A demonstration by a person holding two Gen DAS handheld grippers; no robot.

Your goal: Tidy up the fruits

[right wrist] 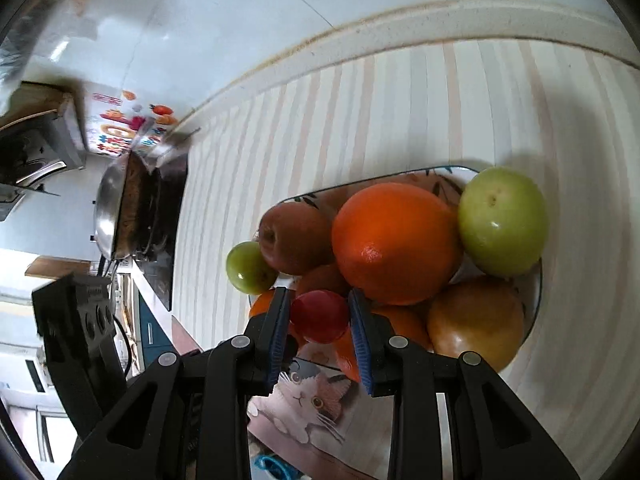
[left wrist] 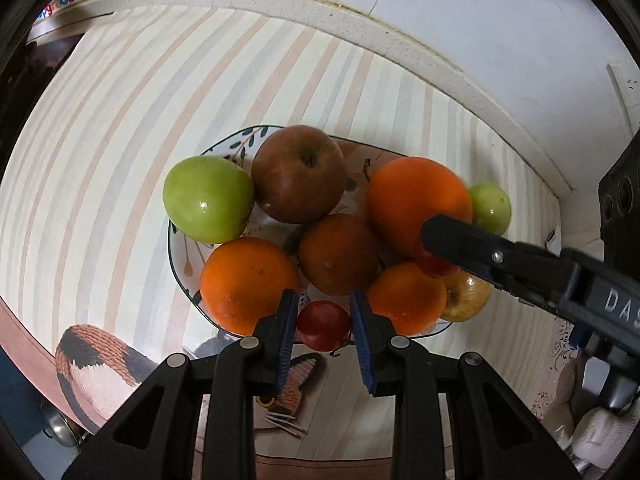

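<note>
A patterned plate (left wrist: 240, 142) on the striped counter holds several fruits: green apples (left wrist: 208, 199), a red apple (left wrist: 299, 174), oranges (left wrist: 418, 204) and a yellowish apple (left wrist: 468, 296). My left gripper (left wrist: 324, 300) hangs over the plate's near edge, shut on a small red fruit (left wrist: 323, 325). From the right, my right gripper (left wrist: 436, 252) reaches over the pile with another small red fruit (left wrist: 438, 266) in its tip. In the right wrist view that gripper (right wrist: 320, 298) is shut on its small red fruit (right wrist: 320, 316), above the same plate (right wrist: 534, 312) with a big orange (right wrist: 394, 242).
A raised pale ledge (left wrist: 360, 20) borders the counter at the back. A cat-print mat (right wrist: 316, 396) lies below the plate. A steel pan (right wrist: 108, 208) sits on a stove at the far left. Striped counter (left wrist: 120, 140) lies bare left of the plate.
</note>
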